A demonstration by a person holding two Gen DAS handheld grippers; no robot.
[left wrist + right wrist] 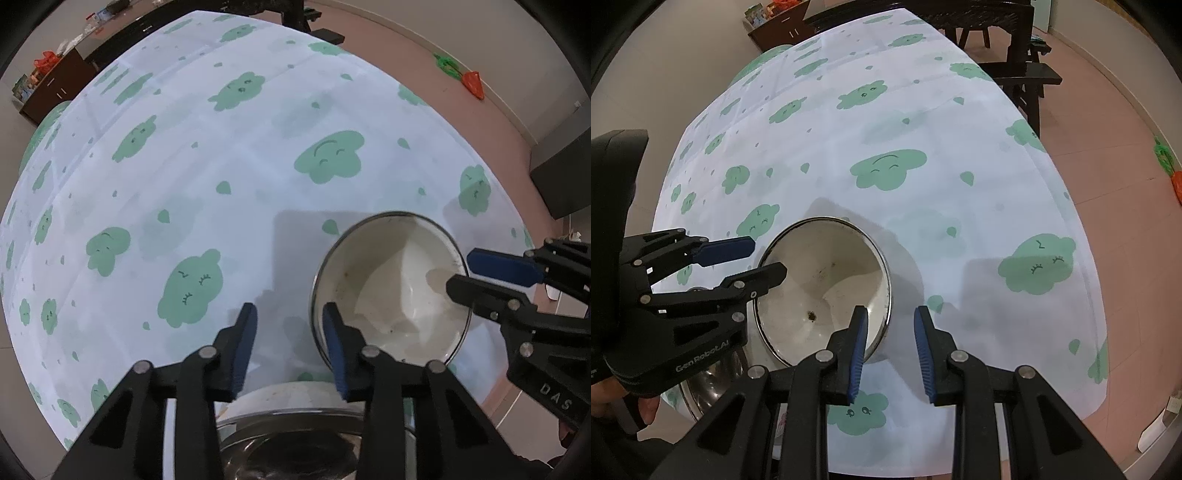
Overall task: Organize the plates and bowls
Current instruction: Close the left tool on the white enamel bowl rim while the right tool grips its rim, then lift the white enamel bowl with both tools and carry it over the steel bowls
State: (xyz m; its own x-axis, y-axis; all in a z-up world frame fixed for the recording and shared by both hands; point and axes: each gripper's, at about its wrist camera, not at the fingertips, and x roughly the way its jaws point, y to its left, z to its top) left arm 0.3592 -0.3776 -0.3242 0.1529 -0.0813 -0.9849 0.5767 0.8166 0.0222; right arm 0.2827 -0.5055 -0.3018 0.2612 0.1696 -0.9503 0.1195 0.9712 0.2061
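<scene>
A white bowl with a metal rim stands on the tablecloth, stained inside; it also shows in the right wrist view. My left gripper is open, its right finger at the bowl's near-left rim. My right gripper is open, its left finger by the bowl's right rim; in the left wrist view it reaches over the bowl's right edge. A steel bowl sits under the left gripper, also seen in the right wrist view.
The table wears a white cloth with green clouds. Dark wooden chairs stand at the far side. A dark cabinet stands at the far left. Orange and green bags lie on the floor.
</scene>
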